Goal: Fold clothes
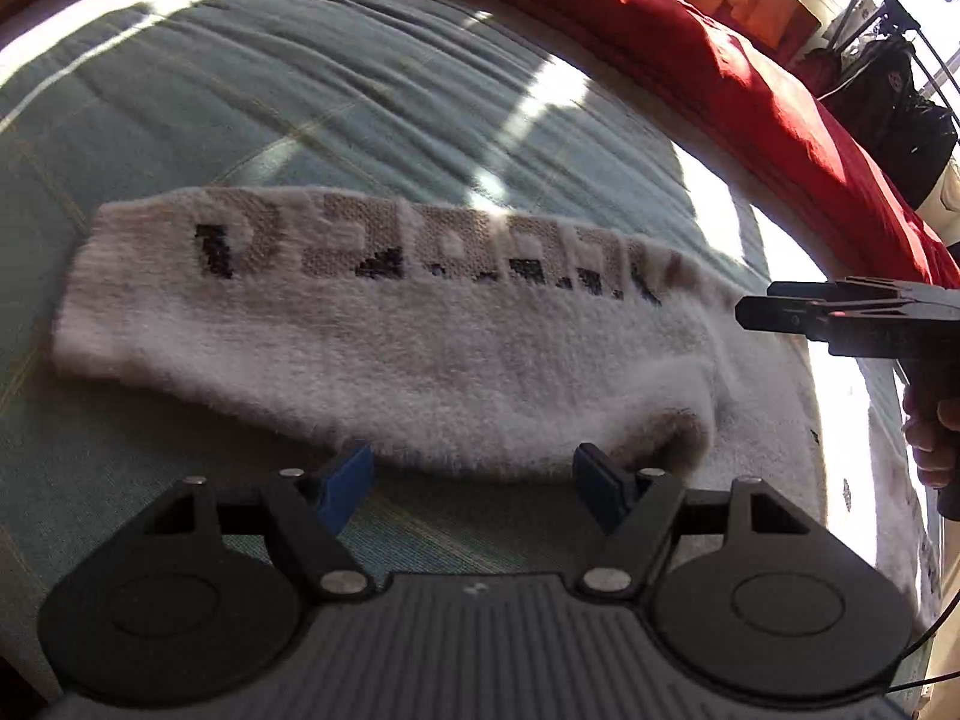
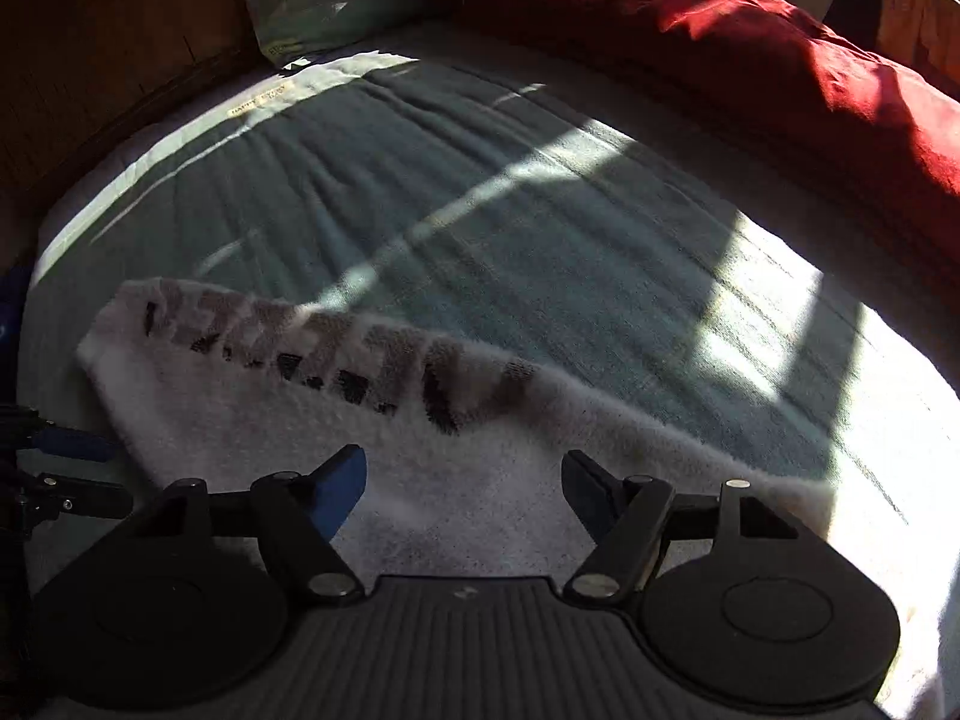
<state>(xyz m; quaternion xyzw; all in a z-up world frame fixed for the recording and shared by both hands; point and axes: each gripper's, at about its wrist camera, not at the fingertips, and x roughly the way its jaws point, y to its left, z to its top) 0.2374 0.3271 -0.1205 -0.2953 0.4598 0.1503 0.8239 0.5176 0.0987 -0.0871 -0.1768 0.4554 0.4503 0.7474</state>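
Across mid-frame, the white sock point(image 1: 384, 336) lies flat; left gripper point(image 1: 474, 483) and right gripper point(image 2: 465, 489), fingers apart and empty, risk bunching its soft pile.

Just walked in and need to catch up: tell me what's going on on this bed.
A person is folding laundry with a handheld gripper in each hand. A long white sock with dark lettering lies flat on the green bed cover, partly in sunlight. The left gripper hangs over the sock's near edge with its jaws open and nothing between them. The right gripper hangs over the sock further along, jaws also apart and empty. A red duvet is bunched along the far side.
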